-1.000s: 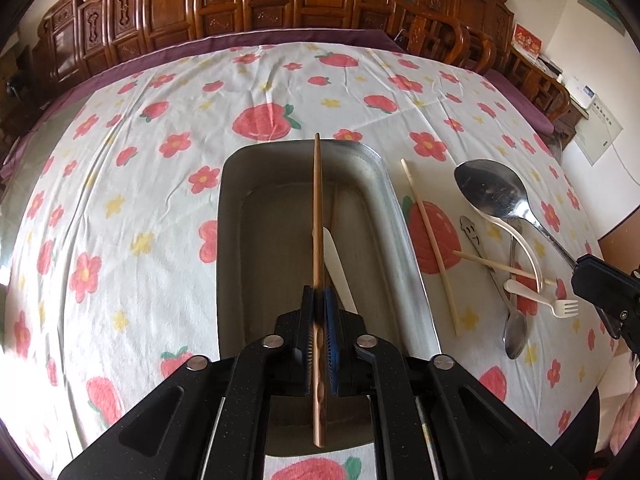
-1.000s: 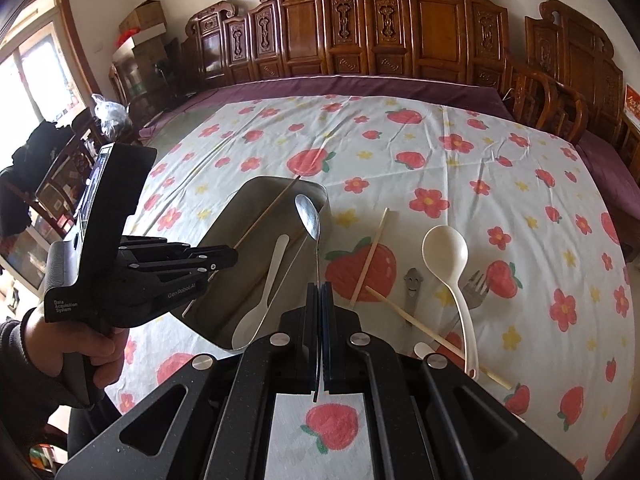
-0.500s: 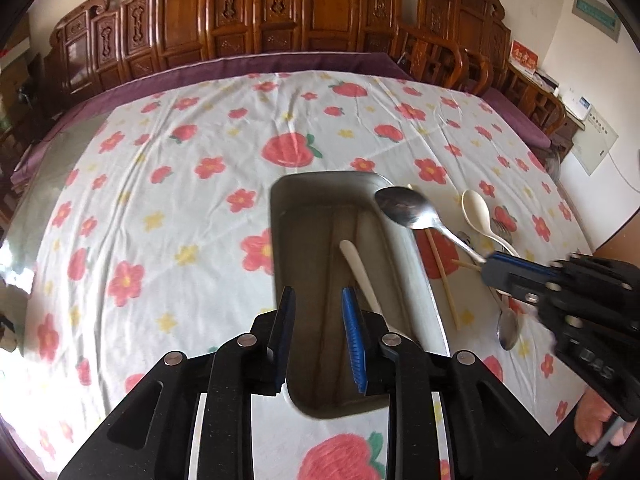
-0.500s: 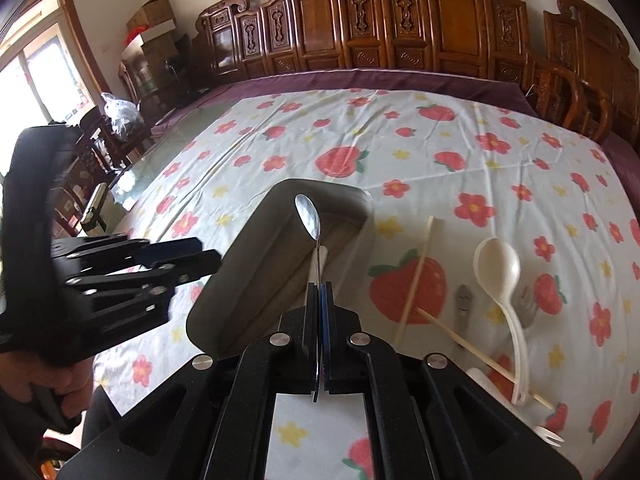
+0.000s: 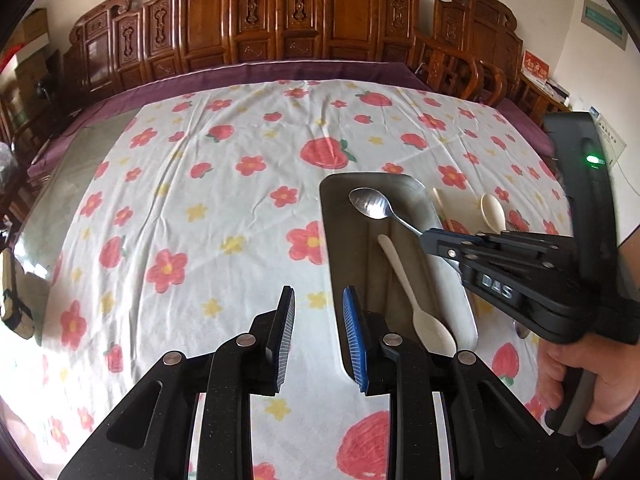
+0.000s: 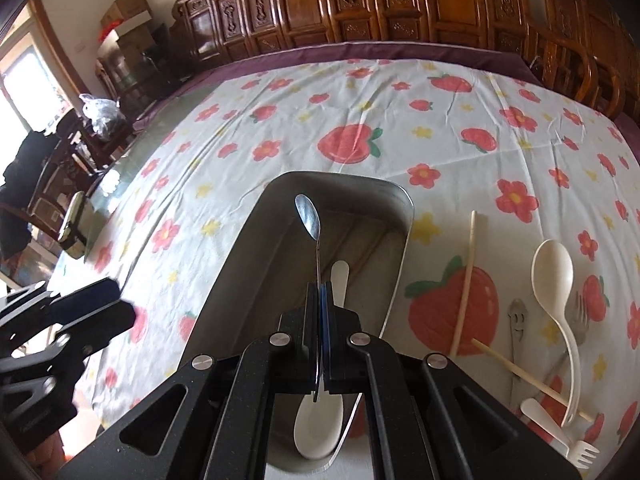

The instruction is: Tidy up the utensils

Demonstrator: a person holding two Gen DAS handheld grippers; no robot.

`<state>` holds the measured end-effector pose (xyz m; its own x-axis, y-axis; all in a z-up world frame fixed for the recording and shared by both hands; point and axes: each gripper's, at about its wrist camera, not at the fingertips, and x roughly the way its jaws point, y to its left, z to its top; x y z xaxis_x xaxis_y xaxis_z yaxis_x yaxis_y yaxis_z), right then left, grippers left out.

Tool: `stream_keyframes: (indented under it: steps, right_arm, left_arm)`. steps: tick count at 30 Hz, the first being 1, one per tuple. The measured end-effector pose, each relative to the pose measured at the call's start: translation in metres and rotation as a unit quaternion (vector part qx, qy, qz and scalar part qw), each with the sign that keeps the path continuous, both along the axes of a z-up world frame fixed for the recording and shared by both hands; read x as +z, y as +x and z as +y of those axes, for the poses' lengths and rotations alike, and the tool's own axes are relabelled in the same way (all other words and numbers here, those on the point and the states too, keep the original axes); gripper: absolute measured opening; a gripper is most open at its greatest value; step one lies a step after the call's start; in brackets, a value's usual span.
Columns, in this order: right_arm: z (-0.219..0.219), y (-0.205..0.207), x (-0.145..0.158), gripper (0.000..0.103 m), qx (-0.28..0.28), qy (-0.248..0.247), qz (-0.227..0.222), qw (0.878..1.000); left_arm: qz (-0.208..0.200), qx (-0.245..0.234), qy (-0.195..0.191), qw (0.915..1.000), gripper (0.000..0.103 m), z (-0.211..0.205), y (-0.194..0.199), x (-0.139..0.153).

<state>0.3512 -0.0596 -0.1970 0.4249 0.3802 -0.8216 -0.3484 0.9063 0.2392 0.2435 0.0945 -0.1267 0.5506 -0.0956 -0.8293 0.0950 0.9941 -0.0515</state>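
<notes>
Your right tool (image 6: pixel 320 292) is closed on the handle of a metal spoon (image 6: pixel 308 214). You hold this spoon above the metal tray (image 6: pixel 400 256), and its bowl points to the far end of the tray. In the left wrist view the same metal spoon (image 5: pixel 370 204) hangs over the tray (image 5: pixel 330 248), and the right tool (image 5: pixel 430 238) holds it from the right side.

Your left tool (image 5: pixel 318 332) is open and holds nothing. It is over the flowered cloth (image 5: pixel 180 208) of the desk, just beside the left wall of the tray.

Inside the tray a white plastic spoon (image 5: pixel 416 300) lies along the floor, with its bowl at the near end.

On the cloth to the right of the tray lie the other utensils: a pale chopstick (image 6: pixel 464 288), a second chopstick (image 6: pixel 520 372) that crosses under a large cream spoon (image 6: pixel 554 276), a small metal spoon with a face on it (image 6: pixel 516 316), a metal fork (image 6: pixel 580 312) and a white plastic fork (image 6: pixel 560 436). They are close together and some of them are touching.
</notes>
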Motion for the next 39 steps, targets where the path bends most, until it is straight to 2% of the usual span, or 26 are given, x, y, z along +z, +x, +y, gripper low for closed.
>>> stream_keyframes:
  steps: [13,27,33,39]
  right_arm:
    - [0.019,0.011,-0.016,0.003,0.001,-0.024,0.001,1.000]
    - [0.025,-0.004,-0.021,0.006,0.036,0.004,0.017,0.999]
    - [0.011,-0.022,-0.005,0.006,0.053,0.018,-0.006,0.998]
    - [-0.050,-0.056,0.020,0.006,0.040,0.015,-0.037,0.998]
  left_arm:
    - [-0.002,0.006,0.006,1.0000,0.024,0.009,-0.008,0.004]
    - [-0.001,0.009,0.009,0.9999,0.024,0.013,-0.012,0.004]
    - [-0.004,0.003,0.006,1.0000,0.024,0.008,-0.014,0.007]
    - [-0.008,-0.017,0.001,0.9998,0.024,-0.015,-0.018,0.011]
